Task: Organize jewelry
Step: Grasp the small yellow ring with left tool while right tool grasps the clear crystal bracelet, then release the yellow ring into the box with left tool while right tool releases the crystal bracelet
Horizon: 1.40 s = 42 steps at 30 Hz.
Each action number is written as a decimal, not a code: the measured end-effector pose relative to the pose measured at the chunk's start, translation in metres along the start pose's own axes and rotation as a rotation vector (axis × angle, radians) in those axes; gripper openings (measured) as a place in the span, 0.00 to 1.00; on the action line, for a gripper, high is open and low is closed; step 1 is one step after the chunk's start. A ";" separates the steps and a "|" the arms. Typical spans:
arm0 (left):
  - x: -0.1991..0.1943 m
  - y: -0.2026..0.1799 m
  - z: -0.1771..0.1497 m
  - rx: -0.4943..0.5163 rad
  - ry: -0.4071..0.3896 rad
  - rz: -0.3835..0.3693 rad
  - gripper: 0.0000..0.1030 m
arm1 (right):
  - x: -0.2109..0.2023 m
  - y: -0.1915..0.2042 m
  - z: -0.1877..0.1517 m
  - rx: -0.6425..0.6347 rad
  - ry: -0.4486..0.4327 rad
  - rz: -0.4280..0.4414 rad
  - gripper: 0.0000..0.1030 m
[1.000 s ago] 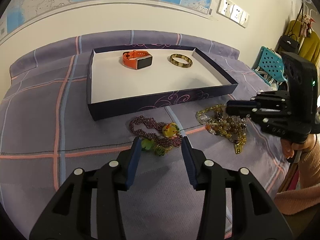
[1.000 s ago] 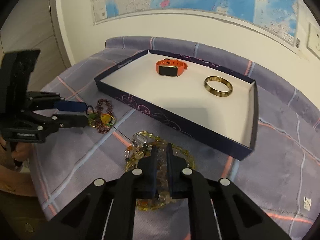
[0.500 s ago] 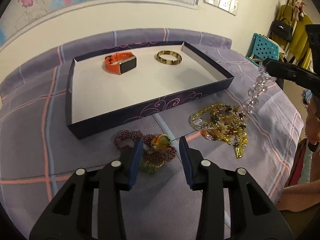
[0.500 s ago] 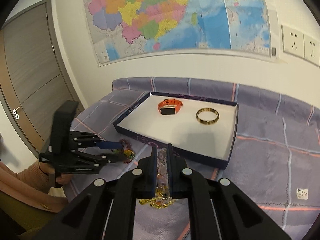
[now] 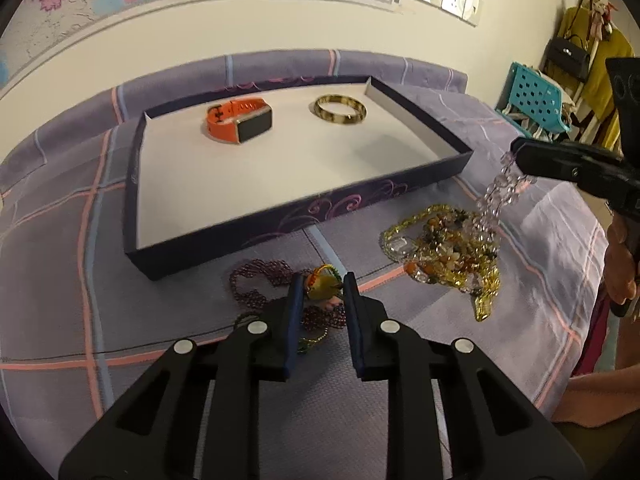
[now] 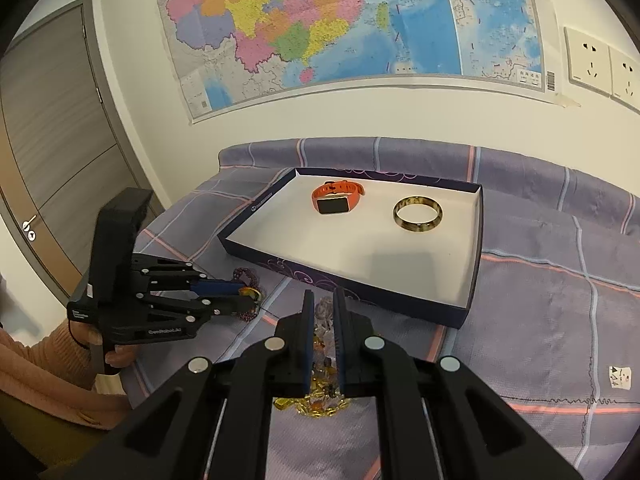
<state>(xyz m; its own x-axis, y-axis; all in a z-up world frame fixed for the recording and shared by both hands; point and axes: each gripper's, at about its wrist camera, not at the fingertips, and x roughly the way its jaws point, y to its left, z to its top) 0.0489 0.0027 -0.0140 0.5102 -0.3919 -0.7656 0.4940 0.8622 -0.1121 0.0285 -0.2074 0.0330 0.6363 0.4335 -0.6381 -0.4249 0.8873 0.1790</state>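
A purple bead necklace [image 5: 256, 280] with a yellow-green pendant [image 5: 322, 286] lies on the plaid cloth in front of the tray. My left gripper [image 5: 322, 292] has its jaws closing, with both pads touching the pendant. To the right sits a heap of yellow and amber bead jewelry [image 5: 448, 248]. My right gripper [image 6: 321, 300] is shut on a clear crystal bead strand [image 5: 496, 196], which hangs from it over the heap. The dark blue tray [image 5: 304, 208] holds an orange watch [image 5: 240, 122] and a gold-brown bangle [image 5: 340, 109].
The plaid purple cloth [image 6: 540, 320] covers the surface up to the wall with the map [image 6: 340, 20]. A door [image 6: 48, 152] stands at the left. A teal crate [image 5: 536, 100] and hanging clothes are at the far right. A person's hand [image 6: 116, 354] holds the left gripper.
My right gripper has risen from the heap, drawing the clear bead strand up with it. My left gripper's jaws have narrowed around the pendant.
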 end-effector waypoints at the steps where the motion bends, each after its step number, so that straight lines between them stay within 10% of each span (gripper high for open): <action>1: -0.005 0.001 0.001 -0.006 -0.012 -0.007 0.20 | 0.000 -0.001 0.000 0.003 -0.001 0.000 0.07; 23: -0.027 0.013 0.053 -0.022 -0.134 0.002 0.20 | 0.010 -0.010 0.047 -0.017 -0.074 -0.025 0.07; 42: 0.033 0.049 0.089 -0.102 -0.047 0.055 0.20 | 0.089 -0.054 0.077 0.068 0.001 -0.046 0.07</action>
<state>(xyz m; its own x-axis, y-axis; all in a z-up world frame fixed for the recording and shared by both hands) 0.1520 0.0033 0.0115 0.5682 -0.3552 -0.7423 0.3908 0.9103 -0.1365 0.1575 -0.2043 0.0240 0.6537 0.3922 -0.6473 -0.3507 0.9149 0.2002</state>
